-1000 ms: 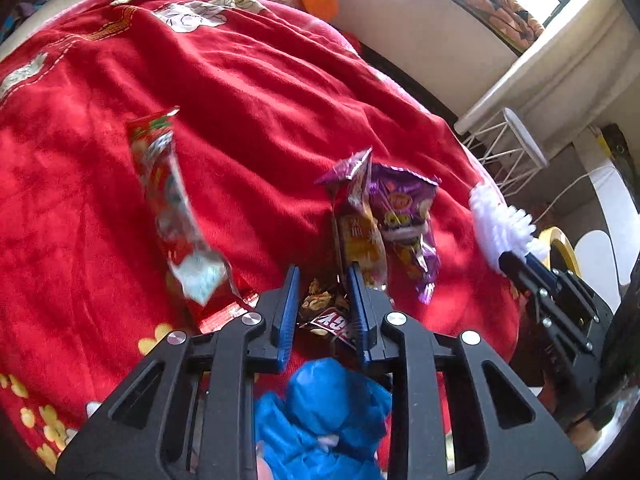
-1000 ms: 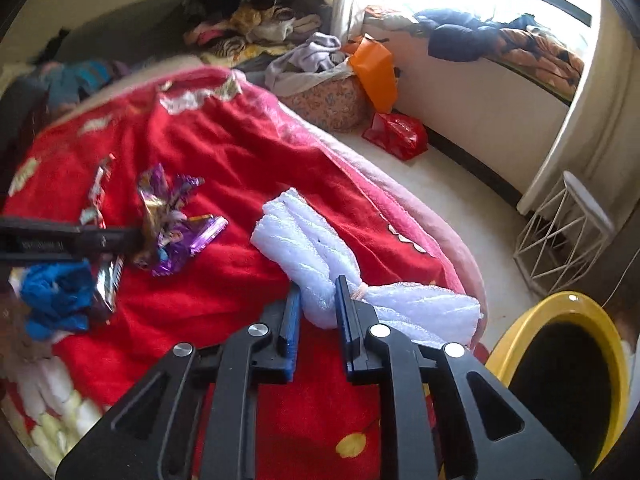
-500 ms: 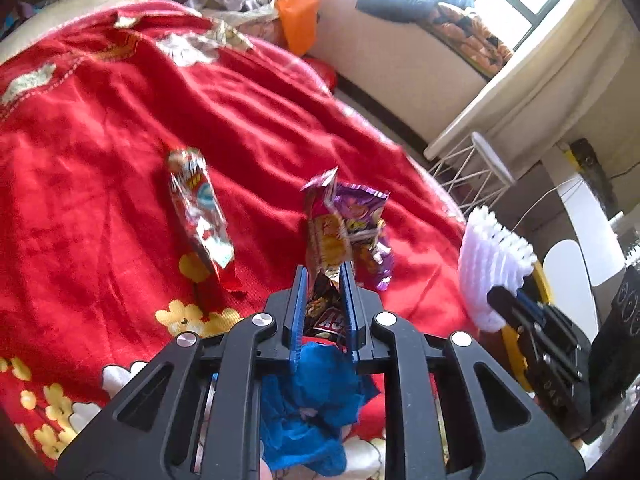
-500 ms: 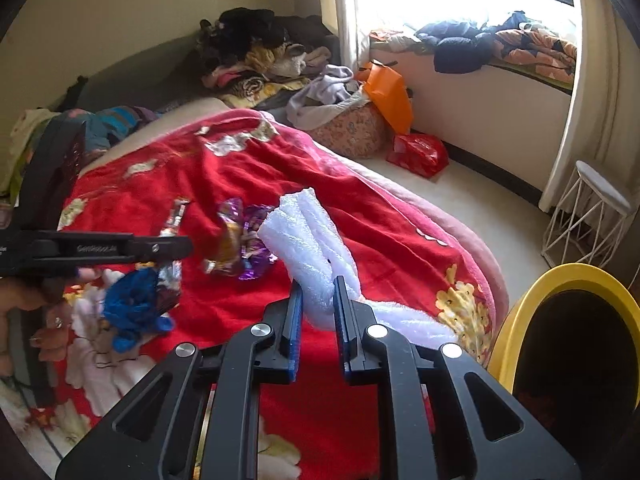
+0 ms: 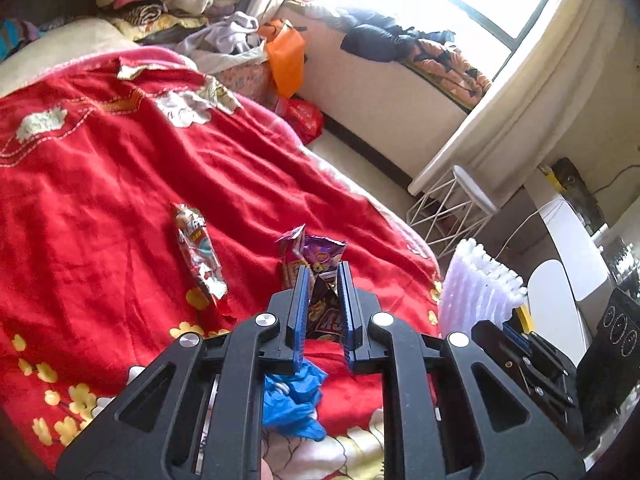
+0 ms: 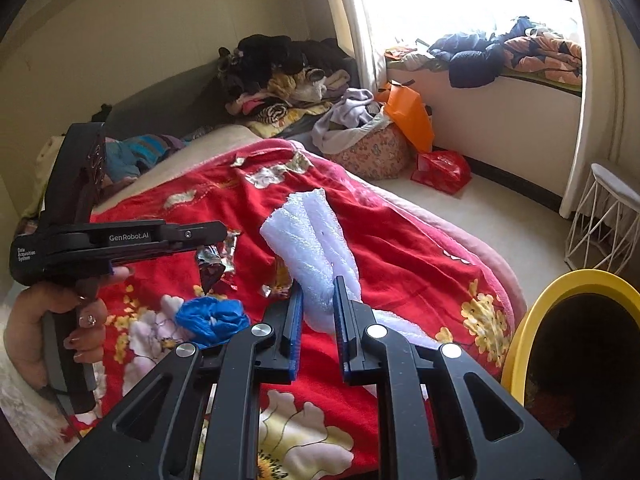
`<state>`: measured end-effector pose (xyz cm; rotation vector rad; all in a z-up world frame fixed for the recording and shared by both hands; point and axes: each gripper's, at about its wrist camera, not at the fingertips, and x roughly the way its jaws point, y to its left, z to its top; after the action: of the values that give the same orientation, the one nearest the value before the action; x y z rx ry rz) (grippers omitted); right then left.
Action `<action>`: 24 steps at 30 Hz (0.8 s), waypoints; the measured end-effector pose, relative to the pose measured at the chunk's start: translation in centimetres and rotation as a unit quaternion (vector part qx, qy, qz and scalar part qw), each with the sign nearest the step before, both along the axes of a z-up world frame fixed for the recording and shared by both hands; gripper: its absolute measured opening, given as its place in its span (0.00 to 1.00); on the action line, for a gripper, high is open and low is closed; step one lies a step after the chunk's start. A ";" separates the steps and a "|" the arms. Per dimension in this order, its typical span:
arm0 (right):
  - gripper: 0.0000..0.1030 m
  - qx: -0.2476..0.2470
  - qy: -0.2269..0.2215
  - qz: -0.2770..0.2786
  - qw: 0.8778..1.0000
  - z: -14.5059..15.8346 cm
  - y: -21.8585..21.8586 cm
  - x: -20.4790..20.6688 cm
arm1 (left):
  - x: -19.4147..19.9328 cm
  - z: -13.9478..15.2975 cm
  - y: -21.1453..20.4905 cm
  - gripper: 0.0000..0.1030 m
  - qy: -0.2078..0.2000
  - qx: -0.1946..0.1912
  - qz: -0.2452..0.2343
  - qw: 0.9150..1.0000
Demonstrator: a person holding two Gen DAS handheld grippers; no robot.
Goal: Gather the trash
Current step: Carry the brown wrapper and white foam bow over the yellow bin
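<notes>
The left gripper, jaws having just closed further, clamps a dark wrapper that hangs lengthwise above the red blanket. The right gripper pinches a white foam sheet, its long axis pointing up and away, beside the yellow bin.

Red flowered bedspread bears snack wrappers and blue crumpled bag.

Wrappers on blanket, long wrapper left; bin right of bed.
</notes>
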<state>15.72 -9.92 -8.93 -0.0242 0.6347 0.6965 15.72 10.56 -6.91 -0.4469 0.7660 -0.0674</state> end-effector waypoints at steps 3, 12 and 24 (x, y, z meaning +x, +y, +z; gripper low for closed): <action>0.13 0.012 -0.001 0.000 1.000 0.6 -0.5 -0.3 | -0.4 0.7 -0.6 0.09 -0.009 0.009 -0.004 1.000; 0.13 0.030 -0.014 -0.008 0.999 2.2 -1.7 -1.1 | -1.1 2.5 -2.5 0.09 -0.032 0.022 -0.023 0.999; 0.13 0.053 -0.021 -0.030 0.998 3.5 -4.3 -1.7 | -1.9 4.2 -5.2 0.09 -0.053 0.041 -0.045 0.997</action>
<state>14.00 -14.24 -5.43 0.0786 0.5554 0.6684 13.84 5.34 -2.68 -0.3278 0.6812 -0.1432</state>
